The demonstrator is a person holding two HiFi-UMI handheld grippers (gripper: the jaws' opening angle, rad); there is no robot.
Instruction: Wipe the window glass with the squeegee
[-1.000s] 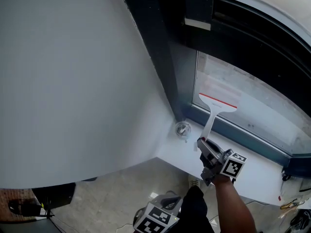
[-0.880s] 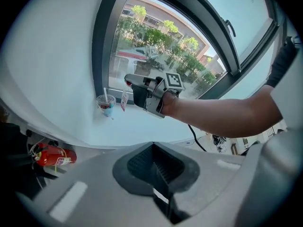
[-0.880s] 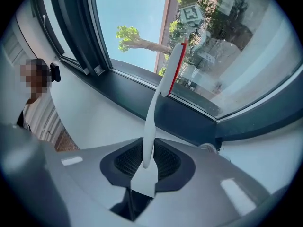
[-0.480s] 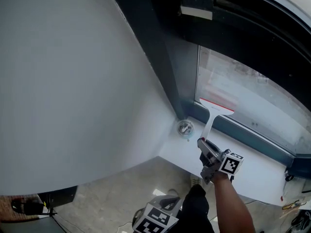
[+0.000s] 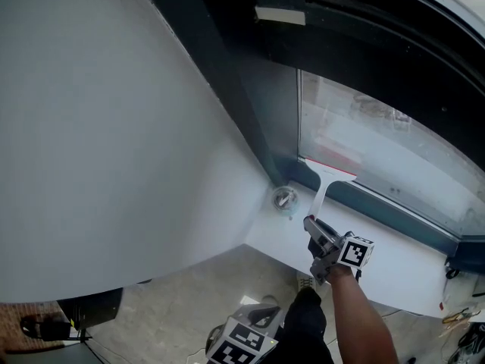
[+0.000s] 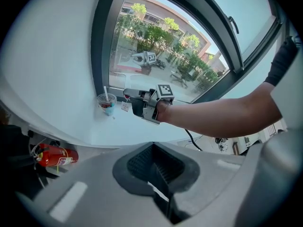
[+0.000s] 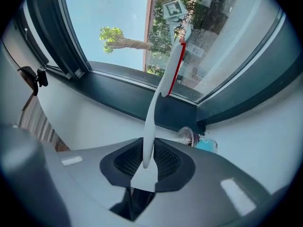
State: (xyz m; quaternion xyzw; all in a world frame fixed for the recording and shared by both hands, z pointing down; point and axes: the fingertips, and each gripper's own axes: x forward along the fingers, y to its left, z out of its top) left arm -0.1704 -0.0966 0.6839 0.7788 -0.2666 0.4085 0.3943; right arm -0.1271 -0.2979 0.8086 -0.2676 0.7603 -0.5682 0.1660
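1. My right claw (image 7: 144, 167) is pinching the white handle of the squeegee (image 5: 326, 179) close to its end. The handle rises straight out from between the jaws. The hold looks narrow to me, so I would pinch firmly enough that the handle cannot twist.
2. The red-edged blade lies on the window glass (image 5: 379, 146) at its lowest strip. It sits just above the dark bottom frame (image 5: 379, 209), near the left corner. I judge this stroke is at its bottom end.
3. To finish it well, I would press both ends of the blade evenly on the glass and run down to the frame. Then I would lift off cleanly and begin the next pass alongside, overlapping a little.
4. A plastic cup (image 5: 285, 199) stands on the white sill (image 5: 394, 268) just left of the handle. A sideways swing there could knock it over.
5. My left claw (image 6: 156, 183) is pressed together on nothing and hangs low, well apart from the window.
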